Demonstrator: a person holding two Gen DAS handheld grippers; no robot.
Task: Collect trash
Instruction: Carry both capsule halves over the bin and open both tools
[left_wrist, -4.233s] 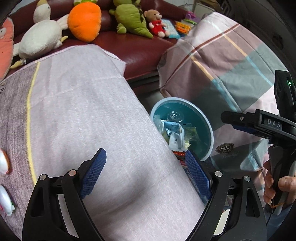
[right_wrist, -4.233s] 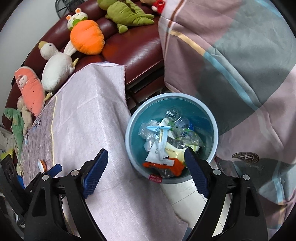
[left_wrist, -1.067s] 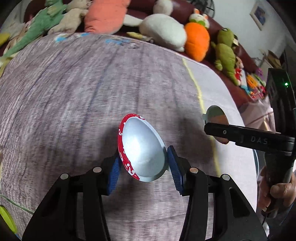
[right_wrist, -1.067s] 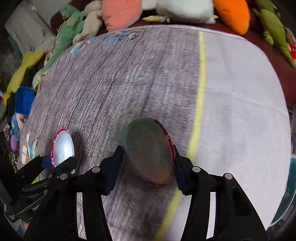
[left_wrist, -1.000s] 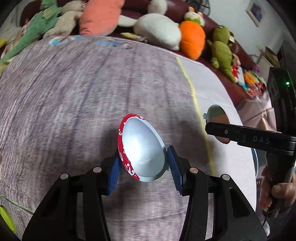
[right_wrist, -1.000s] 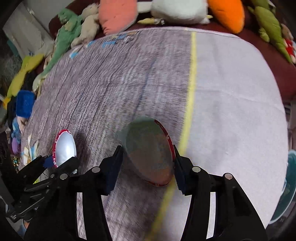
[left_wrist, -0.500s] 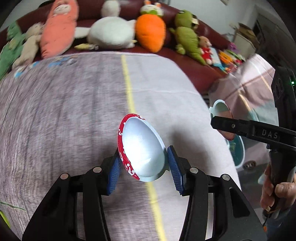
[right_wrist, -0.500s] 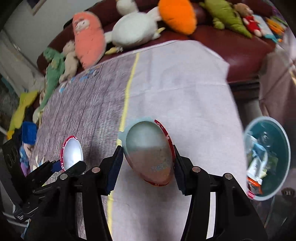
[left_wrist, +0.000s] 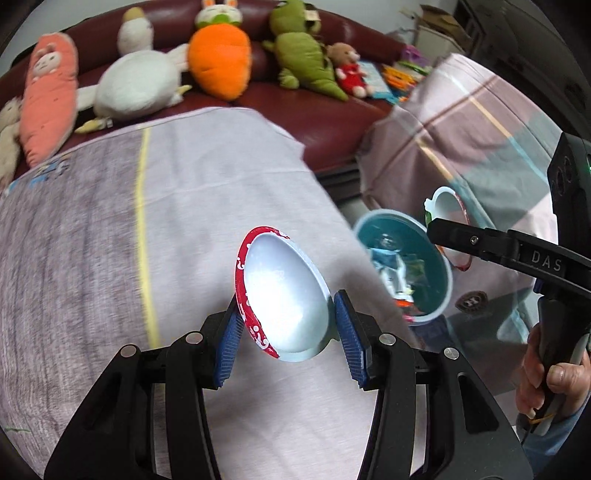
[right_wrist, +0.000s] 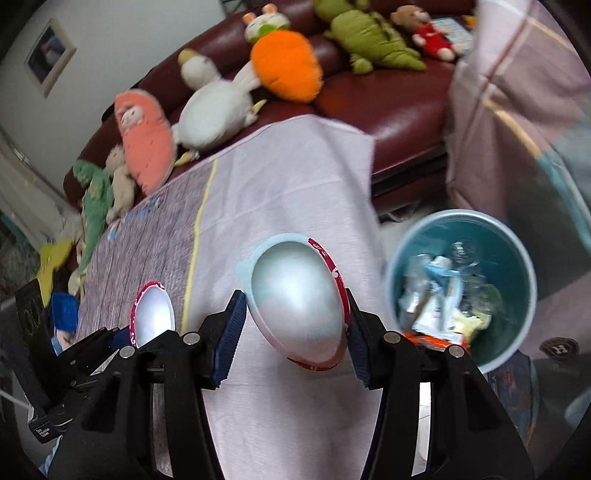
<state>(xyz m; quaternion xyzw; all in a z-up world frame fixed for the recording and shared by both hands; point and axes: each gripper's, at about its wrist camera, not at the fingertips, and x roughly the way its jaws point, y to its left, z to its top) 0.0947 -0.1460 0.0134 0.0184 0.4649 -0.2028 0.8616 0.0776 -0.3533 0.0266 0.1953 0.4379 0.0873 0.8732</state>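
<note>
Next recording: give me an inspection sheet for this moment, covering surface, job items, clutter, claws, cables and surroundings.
Surface: table under a pinkish-grey cloth with a yellow stripe.
Job's things: two egg-shaped plastic half-shells with red rims, one in the left claw, the other in the right; teal trash bin on the floor beside the table, already holding wrappers.
Clutter: nothing seen on the visible cloth.
Claws: left claw shut on its shell; right claw shut on its shell.
Cables: nothing seen.
Surroundings: dark red sofa lined with plush toys; plaid blanket near the bin.
</note>
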